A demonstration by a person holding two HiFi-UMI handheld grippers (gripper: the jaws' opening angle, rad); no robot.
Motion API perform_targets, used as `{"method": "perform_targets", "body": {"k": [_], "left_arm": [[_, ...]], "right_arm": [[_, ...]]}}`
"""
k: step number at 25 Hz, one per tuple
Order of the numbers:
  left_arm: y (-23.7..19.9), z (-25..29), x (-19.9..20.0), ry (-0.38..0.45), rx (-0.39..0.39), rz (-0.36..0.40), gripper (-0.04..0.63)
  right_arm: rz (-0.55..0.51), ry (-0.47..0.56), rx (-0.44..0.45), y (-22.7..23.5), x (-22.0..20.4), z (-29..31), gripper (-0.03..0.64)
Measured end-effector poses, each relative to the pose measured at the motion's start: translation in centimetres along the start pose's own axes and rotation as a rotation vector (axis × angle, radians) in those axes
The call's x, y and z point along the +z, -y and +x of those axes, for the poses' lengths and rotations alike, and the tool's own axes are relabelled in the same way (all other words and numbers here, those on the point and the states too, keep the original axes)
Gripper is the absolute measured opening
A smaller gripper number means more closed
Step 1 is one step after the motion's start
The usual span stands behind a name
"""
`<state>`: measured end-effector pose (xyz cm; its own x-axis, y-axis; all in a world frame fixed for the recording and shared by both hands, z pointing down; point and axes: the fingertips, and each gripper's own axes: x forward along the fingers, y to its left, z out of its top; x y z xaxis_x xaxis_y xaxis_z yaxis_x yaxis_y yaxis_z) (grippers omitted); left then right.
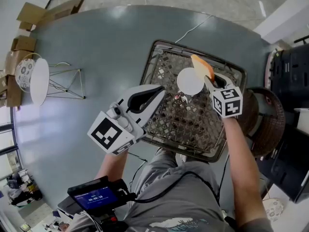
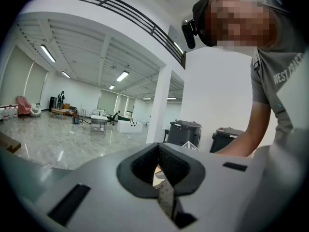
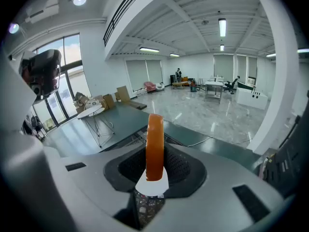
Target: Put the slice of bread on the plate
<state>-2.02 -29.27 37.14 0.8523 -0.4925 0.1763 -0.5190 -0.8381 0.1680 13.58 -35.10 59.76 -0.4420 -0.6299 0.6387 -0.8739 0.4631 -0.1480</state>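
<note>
Bread slice (image 1: 203,66) pinched edgewise in my right gripper (image 1: 208,80), upper right. Released off-centre, it could miss the small plate (image 1: 188,81) and fall into the wire basket (image 1: 159,64). Left gripper (image 1: 157,93) closed, empty.

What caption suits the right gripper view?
Right gripper holds a bread slice edge-on above the white plate.

The basket (image 1: 193,122) has wire walls that ring the plate (image 1: 189,81), so the only way in is from above. The left gripper (image 1: 161,91) hangs over the basket's left rim, near the plate; the right gripper (image 1: 207,81), clamping bread (image 1: 203,65), crowds the plate's right edge. Leftward the table (image 1: 106,42) lies bare up to a stand (image 1: 39,81); a cable (image 1: 193,29) trails behind the basket.
</note>
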Motion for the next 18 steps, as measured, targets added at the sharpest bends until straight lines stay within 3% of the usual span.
{"method": "perform_targets", "body": {"k": [18], "left_arm": [[-2.4,-2.1,-2.7,-0.037,0.032,-0.041,0.006]], "right_arm": [[-0.306,-0.11,-0.131,-0.1,-4.9,5.9,0.097]]}}
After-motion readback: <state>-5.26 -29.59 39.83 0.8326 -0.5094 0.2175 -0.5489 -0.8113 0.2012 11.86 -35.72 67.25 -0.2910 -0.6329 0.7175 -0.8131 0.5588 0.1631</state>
